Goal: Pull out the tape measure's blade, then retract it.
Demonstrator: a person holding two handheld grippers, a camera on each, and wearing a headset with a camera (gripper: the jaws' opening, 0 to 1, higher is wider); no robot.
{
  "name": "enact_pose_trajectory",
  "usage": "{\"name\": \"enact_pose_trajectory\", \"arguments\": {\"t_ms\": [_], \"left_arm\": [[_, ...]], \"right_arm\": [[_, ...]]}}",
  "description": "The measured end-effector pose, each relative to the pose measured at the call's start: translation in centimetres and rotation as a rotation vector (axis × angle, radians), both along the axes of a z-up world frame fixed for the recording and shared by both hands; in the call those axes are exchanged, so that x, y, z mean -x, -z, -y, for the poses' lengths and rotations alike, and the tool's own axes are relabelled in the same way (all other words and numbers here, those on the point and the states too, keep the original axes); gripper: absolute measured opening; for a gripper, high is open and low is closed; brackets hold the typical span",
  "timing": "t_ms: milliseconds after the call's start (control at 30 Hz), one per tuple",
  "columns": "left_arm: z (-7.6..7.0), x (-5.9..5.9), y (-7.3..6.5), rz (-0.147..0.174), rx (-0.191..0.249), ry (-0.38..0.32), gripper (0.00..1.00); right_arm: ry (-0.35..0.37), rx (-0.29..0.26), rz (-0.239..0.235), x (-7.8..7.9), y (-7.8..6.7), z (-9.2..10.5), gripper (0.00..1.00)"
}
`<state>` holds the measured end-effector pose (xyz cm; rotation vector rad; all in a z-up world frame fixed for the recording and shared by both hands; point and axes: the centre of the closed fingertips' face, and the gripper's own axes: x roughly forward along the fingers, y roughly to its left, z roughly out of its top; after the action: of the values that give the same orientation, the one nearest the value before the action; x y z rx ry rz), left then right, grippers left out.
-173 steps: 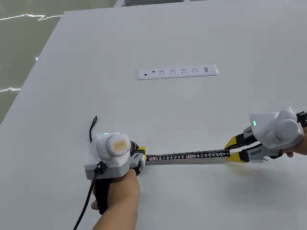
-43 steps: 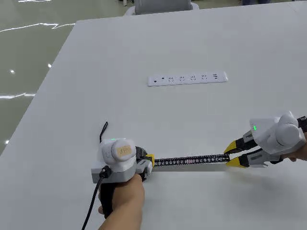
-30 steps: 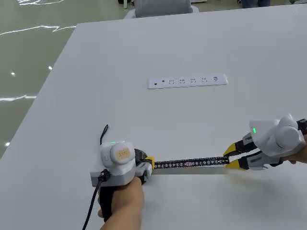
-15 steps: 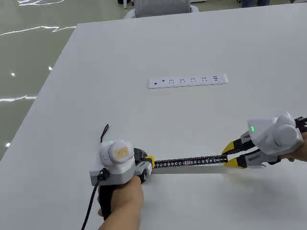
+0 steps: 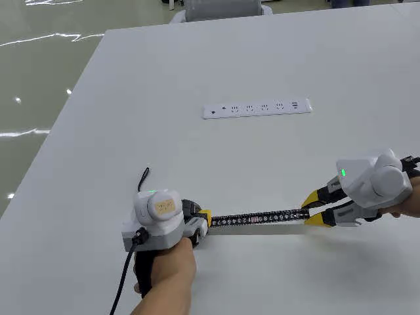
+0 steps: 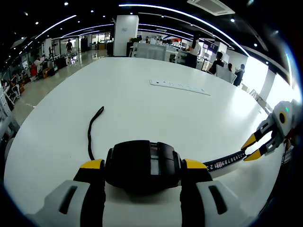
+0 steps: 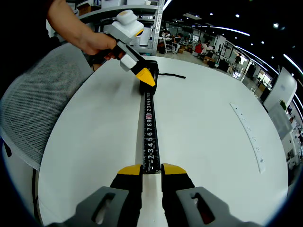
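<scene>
A black tape measure case rests on the white table, held between the yellow-tipped jaws of my left gripper. Its black blade, printed with numbers, runs right across the table to my right gripper, which is shut on the blade's end. The case also appears far along the blade in the right gripper view. A thin black wrist strap trails from the case.
A white power strip lies further back on the table. A grey mesh chair stands off the table's near edge. People and desks fill the room behind.
The right gripper has crept left toward the case with the blade's end, so slightly less blade shows. The left gripper and case have stayed put.
</scene>
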<state>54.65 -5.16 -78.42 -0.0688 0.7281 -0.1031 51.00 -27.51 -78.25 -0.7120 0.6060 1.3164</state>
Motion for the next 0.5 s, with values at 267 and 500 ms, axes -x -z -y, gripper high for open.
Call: {"name": "enact_pose_trajectory", "arguments": {"t_ms": [267,500], "left_arm": [[0.0,-0.03,0.01,-0.006,0.007,-0.001,0.6],[0.02,-0.04,0.04,-0.008,0.011,0.002,0.61]], "right_arm": [[-0.001,-0.006,0.002,-0.01,-0.17,-0.31,0.14],[-0.005,-0.009,0.002,-0.03,-0.17,-0.62,0.14]]}}
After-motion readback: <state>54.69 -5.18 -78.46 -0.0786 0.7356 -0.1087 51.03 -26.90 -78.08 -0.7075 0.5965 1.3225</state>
